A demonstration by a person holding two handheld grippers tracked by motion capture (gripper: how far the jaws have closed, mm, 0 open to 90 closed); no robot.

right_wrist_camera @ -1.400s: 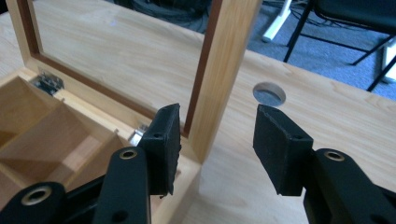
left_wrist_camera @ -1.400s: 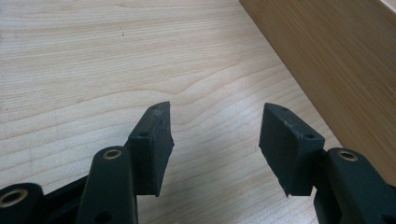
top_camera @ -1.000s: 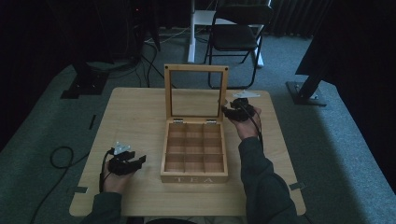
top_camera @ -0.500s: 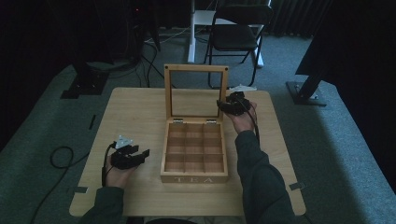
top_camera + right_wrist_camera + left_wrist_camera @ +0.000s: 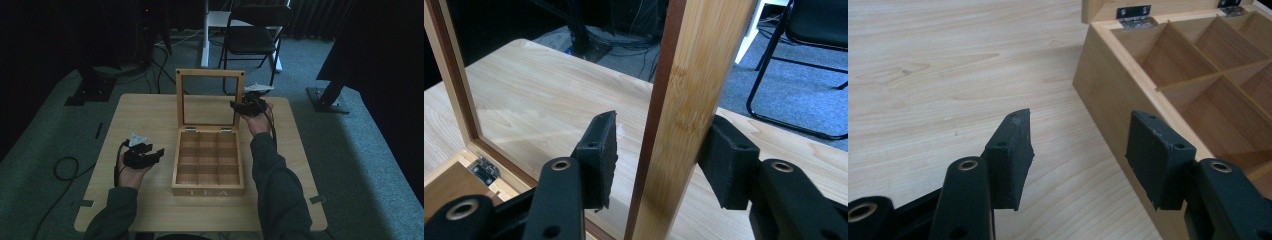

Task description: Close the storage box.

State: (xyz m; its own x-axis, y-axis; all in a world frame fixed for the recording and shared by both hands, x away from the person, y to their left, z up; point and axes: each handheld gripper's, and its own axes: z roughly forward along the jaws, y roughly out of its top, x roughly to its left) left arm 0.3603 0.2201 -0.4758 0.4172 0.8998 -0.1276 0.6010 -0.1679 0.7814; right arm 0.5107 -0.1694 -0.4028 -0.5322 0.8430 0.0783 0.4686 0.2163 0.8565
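Note:
A wooden tea box [image 5: 207, 191] stands open in the middle of the table, its compartments [image 5: 1208, 65] bare. Its glass-paned lid [image 5: 209, 75] stands upright at the back. My right gripper [image 5: 239, 107] is at the lid's right side. In the right gripper view the right gripper [image 5: 659, 135] is open, with the lid's frame post [image 5: 689, 75] between its jaws; the right pad [image 5: 724, 160] is against the wood, the left pad [image 5: 599, 155] apart from it. My left gripper [image 5: 152, 154] hovers just left of the box, open [image 5: 1078, 130] with nothing in it, beside the box's left wall [image 5: 1108, 95].
The light wooden table [image 5: 140, 115] has free room left and right of the box. Beyond its far edge stand a black folding chair [image 5: 252, 37] and dark stand bases [image 5: 327, 100]. A cable [image 5: 62, 167] loops on the carpet at the left.
My right gripper has moved forward and left onto the lid's right edge. My left gripper has moved forward and toward the box's left wall.

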